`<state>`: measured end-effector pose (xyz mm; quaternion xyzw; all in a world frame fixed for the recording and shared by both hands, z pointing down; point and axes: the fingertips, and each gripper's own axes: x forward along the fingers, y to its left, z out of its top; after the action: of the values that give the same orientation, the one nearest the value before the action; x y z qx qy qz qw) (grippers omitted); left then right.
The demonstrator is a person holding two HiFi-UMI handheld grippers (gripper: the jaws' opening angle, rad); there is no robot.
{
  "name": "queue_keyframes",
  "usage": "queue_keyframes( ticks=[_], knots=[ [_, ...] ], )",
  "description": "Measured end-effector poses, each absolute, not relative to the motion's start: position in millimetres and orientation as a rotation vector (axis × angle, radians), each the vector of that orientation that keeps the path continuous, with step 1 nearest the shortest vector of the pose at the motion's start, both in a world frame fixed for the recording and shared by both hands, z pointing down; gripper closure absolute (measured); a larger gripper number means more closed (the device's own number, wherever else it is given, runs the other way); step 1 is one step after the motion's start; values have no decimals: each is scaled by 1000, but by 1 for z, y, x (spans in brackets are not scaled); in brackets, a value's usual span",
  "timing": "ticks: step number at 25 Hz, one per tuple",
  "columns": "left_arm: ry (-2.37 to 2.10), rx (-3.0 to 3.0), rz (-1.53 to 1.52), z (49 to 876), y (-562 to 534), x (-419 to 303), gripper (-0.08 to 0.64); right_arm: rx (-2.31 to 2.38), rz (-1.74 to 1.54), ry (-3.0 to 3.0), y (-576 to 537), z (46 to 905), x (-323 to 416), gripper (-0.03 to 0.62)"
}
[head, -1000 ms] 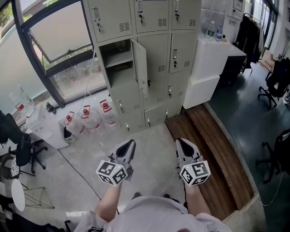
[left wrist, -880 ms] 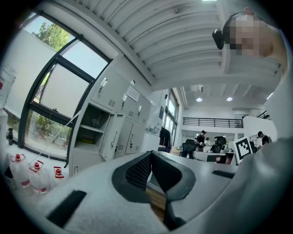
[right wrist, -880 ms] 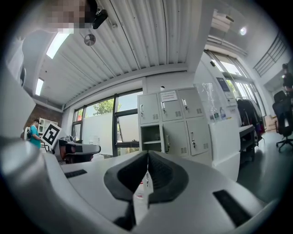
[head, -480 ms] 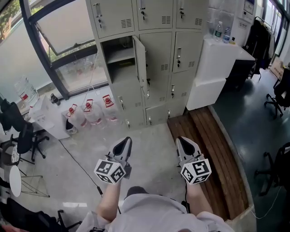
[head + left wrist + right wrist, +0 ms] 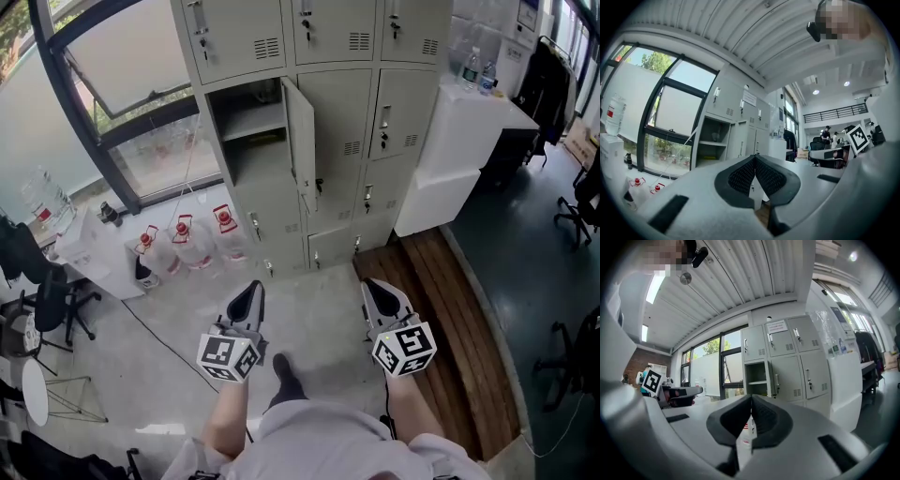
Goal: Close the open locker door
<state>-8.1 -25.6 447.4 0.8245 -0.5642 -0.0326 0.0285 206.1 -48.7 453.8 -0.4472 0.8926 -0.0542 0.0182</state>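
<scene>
Both grippers are carried level, well short of the lockers, over bare floor. The left gripper [image 5: 251,291] has its jaws pressed together with nothing between them; the right gripper [image 5: 375,289] is the same, shut and empty.

The open door [image 5: 300,145] belongs to a middle-row compartment [image 5: 246,131] in the left column of the locker bank [image 5: 328,37]. It is hinged on its right side and swung out towards the room, and nothing touches it yet.

Risks, as I judge them:
- The door stands nearly edge-on to the approach. A push on the wrong face would swing it wider, not shut.
- A hard shove could bounce it off the frame and leave it ajar.
- Smooth closed tips may slide off the painted panel.
- Water jugs [image 5: 183,248] and a loose cable [image 5: 159,337] lie on the floor to the left, and a raised wooden strip [image 5: 441,319] lies to the right: trip hazards while walking in.

Hard to make out:
- The latch and hinges are too small to read.
- Most of the door's faces cannot be seen from above.
- The contents of the compartment are unclear beyond one shelf.
- Each gripper's own body blocks the lower part of its view.
</scene>
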Motion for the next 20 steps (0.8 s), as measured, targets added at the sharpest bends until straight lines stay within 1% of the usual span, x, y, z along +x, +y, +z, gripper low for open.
queue_keyframes(
  ticks=[8, 12, 20],
  knots=[
    [-1648, 2671, -49, 428, -161, -86, 552, -1507, -144, 2697, -172, 438, 130, 580],
    [-1630, 2694, -35, 420, -210, -118, 554, -1547, -122, 2675, -216, 428, 106, 580],
    [-1680, 2597, -96, 423, -251, -130, 552, -1496, -131, 2727, -272, 429, 96, 580]
  ],
)
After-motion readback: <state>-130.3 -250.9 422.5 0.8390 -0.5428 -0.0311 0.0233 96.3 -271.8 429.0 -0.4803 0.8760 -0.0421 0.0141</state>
